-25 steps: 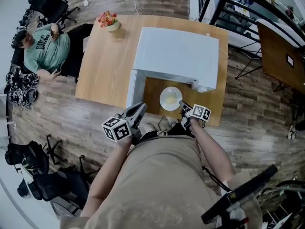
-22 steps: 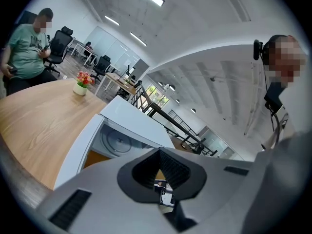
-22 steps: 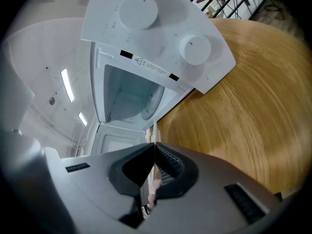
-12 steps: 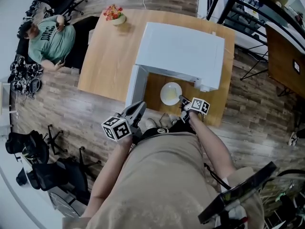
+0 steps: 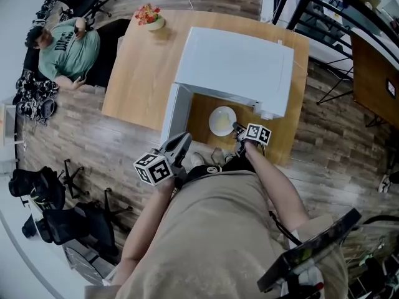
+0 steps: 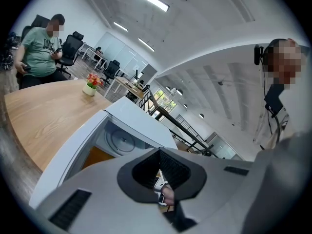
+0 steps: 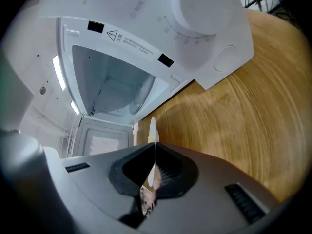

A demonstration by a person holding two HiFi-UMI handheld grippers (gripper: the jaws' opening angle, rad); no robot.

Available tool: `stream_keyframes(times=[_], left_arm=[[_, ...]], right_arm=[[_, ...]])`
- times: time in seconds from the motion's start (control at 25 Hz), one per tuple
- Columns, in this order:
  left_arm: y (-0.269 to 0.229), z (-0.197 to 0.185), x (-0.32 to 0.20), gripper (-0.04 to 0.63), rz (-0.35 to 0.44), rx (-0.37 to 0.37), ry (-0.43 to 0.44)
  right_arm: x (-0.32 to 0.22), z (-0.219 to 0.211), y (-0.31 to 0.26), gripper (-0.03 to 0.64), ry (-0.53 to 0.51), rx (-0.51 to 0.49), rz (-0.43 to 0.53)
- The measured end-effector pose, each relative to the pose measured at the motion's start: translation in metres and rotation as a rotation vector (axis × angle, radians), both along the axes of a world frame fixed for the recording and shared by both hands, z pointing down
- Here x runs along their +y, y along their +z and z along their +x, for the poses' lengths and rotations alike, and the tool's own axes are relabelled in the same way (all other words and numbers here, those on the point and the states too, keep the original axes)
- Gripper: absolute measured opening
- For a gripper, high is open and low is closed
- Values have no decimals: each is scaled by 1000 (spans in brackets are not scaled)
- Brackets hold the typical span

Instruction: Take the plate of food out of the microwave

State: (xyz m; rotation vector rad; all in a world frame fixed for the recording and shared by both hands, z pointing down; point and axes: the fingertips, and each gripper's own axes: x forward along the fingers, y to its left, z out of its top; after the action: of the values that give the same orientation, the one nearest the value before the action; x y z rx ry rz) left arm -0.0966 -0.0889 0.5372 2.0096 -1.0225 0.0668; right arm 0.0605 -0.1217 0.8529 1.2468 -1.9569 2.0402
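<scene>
While the right tongs (image 5: pixel 237 129) are pressed together on the near rim of the plate (image 5: pixel 221 121), the plate sits outside the microwave (image 5: pixel 234 64), over the bare wood just in front of the open cavity and near the surface's (image 5: pixel 140 73) near edge. The right gripper view shows the thin white rim edge-on, running straight into the closed jaw line. A pale yellowish patch of food (image 5: pixel 223 124) lies at the plate's middle. Whether the plate rests on the wood or hangs just above it cannot be told.

The white microwave stands towards the far right corner of the surface. Its door (image 5: pixel 174 113) is swung open, reaching from the cavity's left side to the near edge. The left gripper view shows the round turntable inside.

The left tongs (image 5: pixel 184 139) are pressed together with nothing between them. They are held at the near edge of the surface, just beside the free end of the open door and well left of the plate.

A small pot of red and orange flowers (image 5: pixel 150 18) stands at the far left corner. A seated person (image 5: pixel 65 48) in a green shirt is beyond the left edge.
</scene>
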Motion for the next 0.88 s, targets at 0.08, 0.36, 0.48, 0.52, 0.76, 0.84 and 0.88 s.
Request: stream_keyframes(times=[0.08, 0.36, 0.48, 0.52, 0.76, 0.84, 0.88], left_arm=[[0, 0, 0, 5, 0, 1, -12], [1, -4, 1, 5, 4, 7, -61], [0, -7, 1, 5, 7, 11, -89], [1, -9, 1, 5, 7, 12, -100], [3, -23, 1, 5, 6, 24, -168], [4, -26, 1, 5, 5, 29, -183], [4, -27, 1, 5, 5, 31, -188]], right_arm=[[-1, 1, 3, 12, -15, 19, -8], [-6, 2, 12, 14, -64, 83, -27], [-9, 4, 17, 13, -83, 124, -39], [-10, 5, 20, 14, -93, 144, -44], [-15, 7, 34, 18, -206, 330, -54], [-16, 6, 35, 25, -262, 412, -29], [-16, 4, 35, 35, -294, 450, -3]])
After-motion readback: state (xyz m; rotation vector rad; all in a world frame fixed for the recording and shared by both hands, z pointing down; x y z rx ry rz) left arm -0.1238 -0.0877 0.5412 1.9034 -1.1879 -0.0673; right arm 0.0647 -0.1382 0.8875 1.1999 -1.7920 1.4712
